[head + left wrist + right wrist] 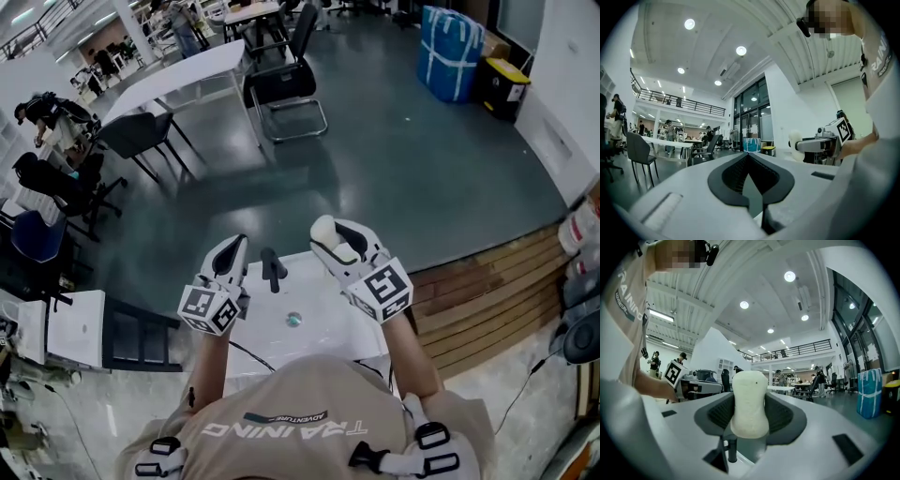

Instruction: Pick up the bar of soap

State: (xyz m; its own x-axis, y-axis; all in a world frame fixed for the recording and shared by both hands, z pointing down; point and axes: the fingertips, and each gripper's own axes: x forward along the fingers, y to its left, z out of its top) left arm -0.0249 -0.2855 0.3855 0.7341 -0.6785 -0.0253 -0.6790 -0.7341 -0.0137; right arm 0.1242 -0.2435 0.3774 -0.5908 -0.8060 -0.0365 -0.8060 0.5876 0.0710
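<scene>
The bar of soap [325, 232] is white and waisted, and my right gripper [334, 240] is shut on it, holding it up above the small white table [323, 330]. In the right gripper view the soap [750, 401] stands upright between the dark pads [785, 416], pinched at its sides. My left gripper [235, 251] hovers at the same height to the left, shut with nothing in it. In the left gripper view its jaws [748, 157] meet at the tip, and the soap [794, 140] shows off to the right.
On the table lie a black upright handle [272, 268] and a small round shiny thing [293, 319]. A wooden platform [487, 291] borders the right. Office chairs [286, 89], a long white table [178, 80] and blue bags [450, 52] stand further off on the grey floor.
</scene>
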